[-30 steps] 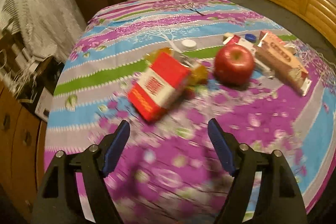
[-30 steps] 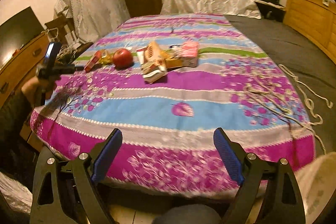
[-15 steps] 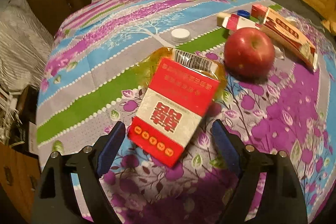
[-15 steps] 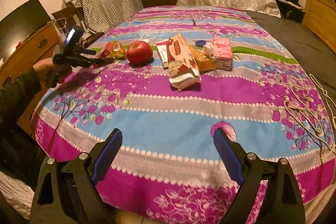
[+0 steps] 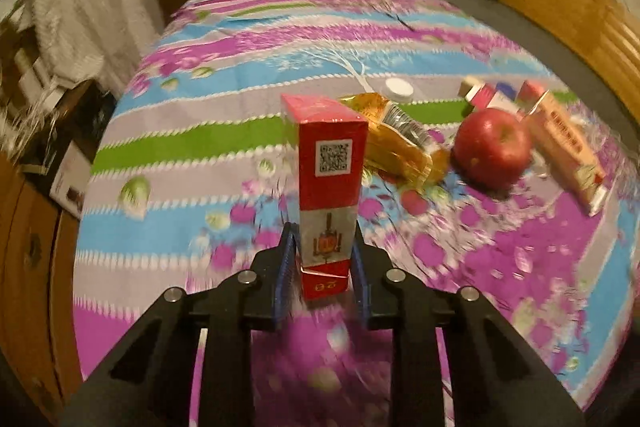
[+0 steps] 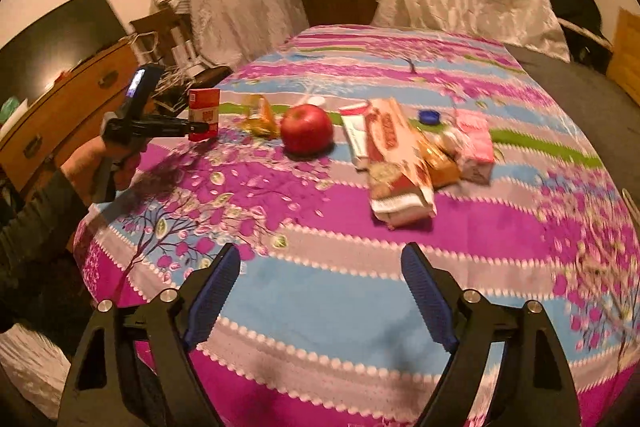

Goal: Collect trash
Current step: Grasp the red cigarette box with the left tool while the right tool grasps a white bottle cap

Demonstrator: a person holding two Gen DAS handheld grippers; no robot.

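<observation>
Between the jaws of the left gripper [image 5: 322, 267] the gap is filled by a red and white carton [image 5: 328, 183], on which they are closing. Beyond it, to the right of these jaws, a yellow wrapper [image 5: 400, 143] and a red apple [image 5: 494, 149] block the way. To the left the bed cover [image 5: 168, 163] is free.

The jaws of the right gripper [image 6: 320, 293] are closing with nothing between them, and the cover just ahead is bare. Further ahead, a biscuit packet [image 6: 400, 163] and a pink carton [image 6: 474, 139] stand in the path.

Left wrist close over bedspread [image 5: 520, 267], right wrist farther back, sharing apple [image 6: 307, 128]
</observation>
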